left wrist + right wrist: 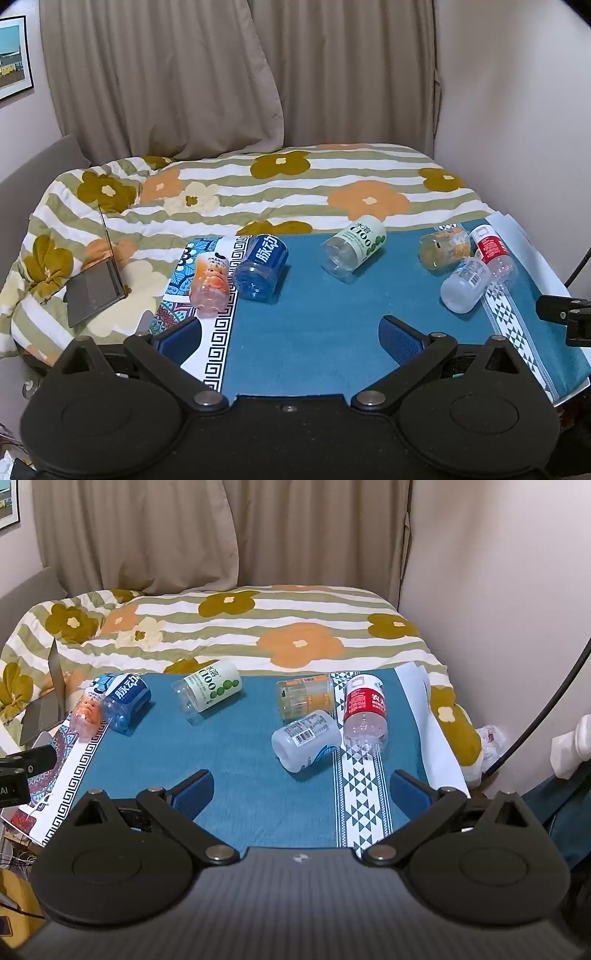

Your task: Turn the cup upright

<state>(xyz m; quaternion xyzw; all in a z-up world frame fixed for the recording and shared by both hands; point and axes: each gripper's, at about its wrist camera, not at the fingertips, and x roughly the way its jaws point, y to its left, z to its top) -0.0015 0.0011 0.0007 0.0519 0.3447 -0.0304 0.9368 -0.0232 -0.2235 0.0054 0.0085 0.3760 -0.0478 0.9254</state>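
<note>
Several plastic cups cut from bottles lie on their sides on a blue mat [314, 332] [240, 768]. From the left: a pink cup [209, 284] [87, 716], a blue cup [261, 268] [127, 701], a white and green cup [354, 245] [208, 690], an orange cup [445, 247] [306, 696], a white barcode cup [466, 285] [306, 740] and a red-label cup [493, 253] [365, 714]. My left gripper [290, 334] is open and empty, near the mat's front. My right gripper [303, 790] is open and empty, in front of the barcode cup.
The mat lies on a table against a bed with a flowered striped quilt [258, 184] [240, 627]. A grey laptop [96, 288] [44, 709] lies at the left. Curtains and walls stand behind. A black clamp [565, 314] and a cable [546, 701] are at the right.
</note>
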